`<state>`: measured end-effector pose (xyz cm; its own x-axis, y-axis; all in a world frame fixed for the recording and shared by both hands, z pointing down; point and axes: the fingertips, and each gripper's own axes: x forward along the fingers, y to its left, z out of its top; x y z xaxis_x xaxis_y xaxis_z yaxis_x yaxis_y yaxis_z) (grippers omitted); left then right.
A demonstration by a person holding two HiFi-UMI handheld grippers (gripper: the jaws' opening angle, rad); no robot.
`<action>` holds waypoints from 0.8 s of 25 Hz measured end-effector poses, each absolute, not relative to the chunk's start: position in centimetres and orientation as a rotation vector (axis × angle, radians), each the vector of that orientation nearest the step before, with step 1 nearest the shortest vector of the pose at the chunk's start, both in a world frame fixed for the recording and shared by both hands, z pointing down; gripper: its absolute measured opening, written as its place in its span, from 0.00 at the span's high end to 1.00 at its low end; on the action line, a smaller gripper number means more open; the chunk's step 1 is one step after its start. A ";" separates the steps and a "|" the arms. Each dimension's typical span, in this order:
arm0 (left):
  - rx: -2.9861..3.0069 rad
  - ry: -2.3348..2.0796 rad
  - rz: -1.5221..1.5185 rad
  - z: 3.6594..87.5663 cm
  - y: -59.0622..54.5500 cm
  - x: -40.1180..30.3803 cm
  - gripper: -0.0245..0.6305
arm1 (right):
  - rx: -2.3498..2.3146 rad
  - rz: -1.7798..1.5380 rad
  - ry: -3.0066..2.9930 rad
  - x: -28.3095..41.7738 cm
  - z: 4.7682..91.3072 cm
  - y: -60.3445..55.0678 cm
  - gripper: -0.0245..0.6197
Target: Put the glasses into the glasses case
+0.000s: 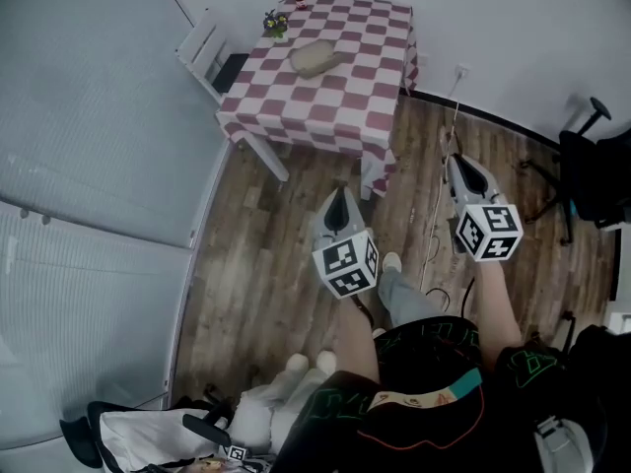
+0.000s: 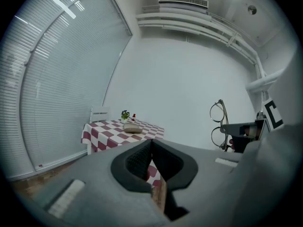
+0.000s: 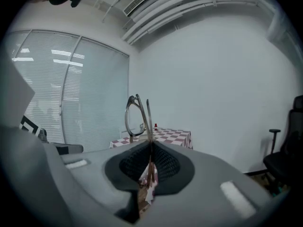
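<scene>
Glasses with thin round wire rims [image 3: 137,113] stick up, pinched in the right gripper's [image 3: 150,145] closed jaws. The left gripper [image 2: 151,143] is pressed together on nothing. Well ahead of both, the tan glasses case [image 1: 315,59] lies on a red-checked table [image 1: 345,101]. Carrying over and inserting remain, I'd judge.
</scene>
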<state>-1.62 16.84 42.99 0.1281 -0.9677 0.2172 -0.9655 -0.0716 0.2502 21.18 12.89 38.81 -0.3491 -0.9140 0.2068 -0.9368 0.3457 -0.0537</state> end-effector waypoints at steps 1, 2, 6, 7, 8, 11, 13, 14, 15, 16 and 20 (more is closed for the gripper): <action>2.074 -1.876 -0.004 43.3 16.2 -1.7 0.95 | 1.694 0.248 -2.458 21.0 39.1 12.2 0.93; 2.068 -1.874 0.002 43.6 15.5 -1.7 0.95 | 1.687 0.253 -2.456 20.9 39.4 11.6 0.93; 2.046 -1.858 0.034 45.0 12.9 -1.4 0.95 | 1.674 0.279 -2.437 20.9 40.8 8.6 0.93; 2.038 -1.857 0.042 45.4 12.3 -1.3 0.95 | 1.670 0.285 -2.434 20.9 41.1 7.9 0.93; 2.029 -1.859 0.048 45.7 11.7 -1.4 0.95 | 1.665 0.289 -2.435 20.8 41.3 7.1 0.93; 2.006 -1.864 0.062 46.5 9.7 -1.4 0.95 | 1.656 0.305 -2.436 20.9 42.0 5.2 0.93; 2.000 -1.859 0.070 46.8 8.2 -1.0 0.95 | 1.657 0.316 -2.429 21.3 42.4 3.9 0.93; 2.001 -1.854 0.074 47.0 7.5 -0.7 0.95 | 1.660 0.321 -2.425 21.6 42.6 3.3 0.93; 2.005 -1.849 0.079 47.1 6.7 -0.4 0.95 | 1.664 0.324 -2.422 21.9 42.8 2.6 0.93; 2.011 -1.845 0.083 47.1 6.0 0.0 0.95 | 1.669 0.324 -2.421 22.3 42.8 1.9 0.93; 2.062 -1.827 0.093 46.3 2.9 2.1 0.95 | 1.704 0.319 -2.422 24.2 42.3 -0.7 0.93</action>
<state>2.07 2.91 46.27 0.1511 -0.9427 0.2976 -0.9681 -0.0803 0.2374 24.16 -0.70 42.27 -0.3367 -0.9068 0.2538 -0.9415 0.3272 -0.0801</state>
